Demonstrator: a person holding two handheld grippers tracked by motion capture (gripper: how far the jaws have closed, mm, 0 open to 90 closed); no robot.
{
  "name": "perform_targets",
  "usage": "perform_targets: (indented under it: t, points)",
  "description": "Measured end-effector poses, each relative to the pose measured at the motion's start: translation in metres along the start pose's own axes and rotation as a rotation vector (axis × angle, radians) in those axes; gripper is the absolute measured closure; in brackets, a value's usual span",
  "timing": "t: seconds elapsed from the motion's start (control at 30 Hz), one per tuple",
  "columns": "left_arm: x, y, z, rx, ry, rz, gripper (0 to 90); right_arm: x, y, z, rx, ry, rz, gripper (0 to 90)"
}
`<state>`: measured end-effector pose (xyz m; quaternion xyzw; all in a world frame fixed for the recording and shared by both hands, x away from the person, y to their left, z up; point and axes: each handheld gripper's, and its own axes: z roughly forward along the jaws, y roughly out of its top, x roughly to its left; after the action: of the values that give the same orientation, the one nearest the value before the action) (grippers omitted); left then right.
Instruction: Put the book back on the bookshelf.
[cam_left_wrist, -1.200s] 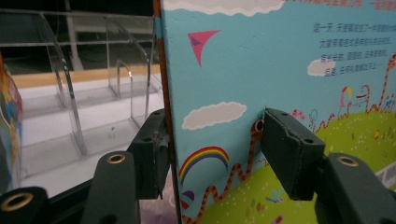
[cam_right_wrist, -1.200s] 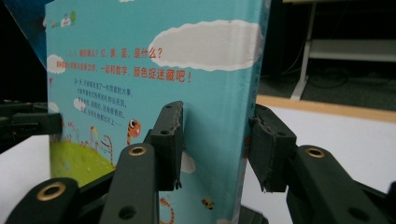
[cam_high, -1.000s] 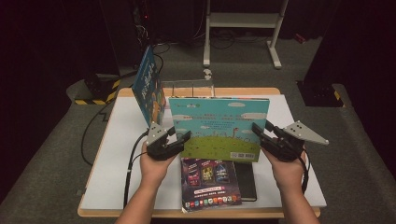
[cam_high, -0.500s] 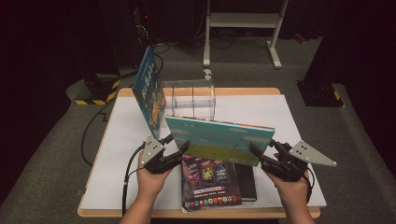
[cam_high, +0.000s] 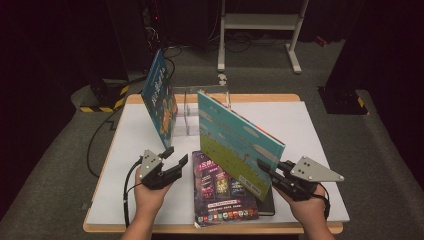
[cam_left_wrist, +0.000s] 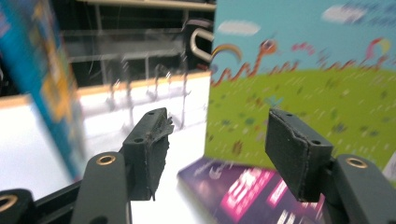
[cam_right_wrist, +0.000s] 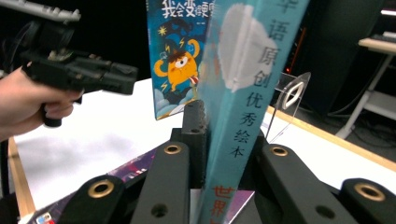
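Right gripper (cam_high: 268, 171) clamps flat glossy teal book (cam_high: 235, 140).

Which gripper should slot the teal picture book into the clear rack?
Right: the right gripper already clamps the teal picture book upright, facing the clear acrylic rack. The left gripper is open, empty.

Thing: teal picture book (cam_high: 235, 142), hardcover
Cover: sky, clouds, green meadow
Pose: held upright on edge, tilted
Place: above the purple book (cam_high: 220, 187), spine clamped at its lower corner
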<state>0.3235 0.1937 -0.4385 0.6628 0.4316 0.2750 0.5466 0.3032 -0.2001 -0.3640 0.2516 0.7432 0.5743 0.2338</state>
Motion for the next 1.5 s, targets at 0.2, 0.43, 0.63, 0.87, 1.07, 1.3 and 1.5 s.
perform_targets:
  t: [0.2, 0.43, 0.63, 0.87, 1.07, 1.3, 1.5]
  points:
    - [0.016, -0.017, -0.015, 0.022, 0.023, -0.039, 40.2, 0.020, 0.006, 0.017, -0.015, -0.022, -0.037, 80.9]
    - [0.025, -0.023, -0.024, 0.019, 0.020, -0.060, 40.2, 0.023, 0.015, 0.045, -0.012, -0.068, -0.001, 80.9]
    - [0.028, -0.022, -0.028, 0.008, 0.027, -0.077, 42.9, 0.027, 0.023, 0.066, 0.003, -0.085, -0.002, 80.9]
    - [0.024, -0.018, -0.030, 0.002, 0.016, -0.072, 45.5, 0.032, 0.033, 0.088, 0.047, -0.085, -0.003, 80.8]
    - [0.005, -0.007, -0.027, -0.008, -0.004, -0.043, 48.6, 0.027, 0.034, 0.090, 0.052, -0.081, 0.028, 80.7]
    - [-0.023, 0.017, 0.004, -0.019, -0.037, -0.007, 51.3, 0.024, 0.032, 0.090, 0.037, -0.077, 0.051, 80.4]
    - [-0.039, 0.043, 0.036, -0.023, -0.036, 0.027, 51.8, 0.025, 0.029, 0.089, 0.019, -0.069, 0.063, 79.9]
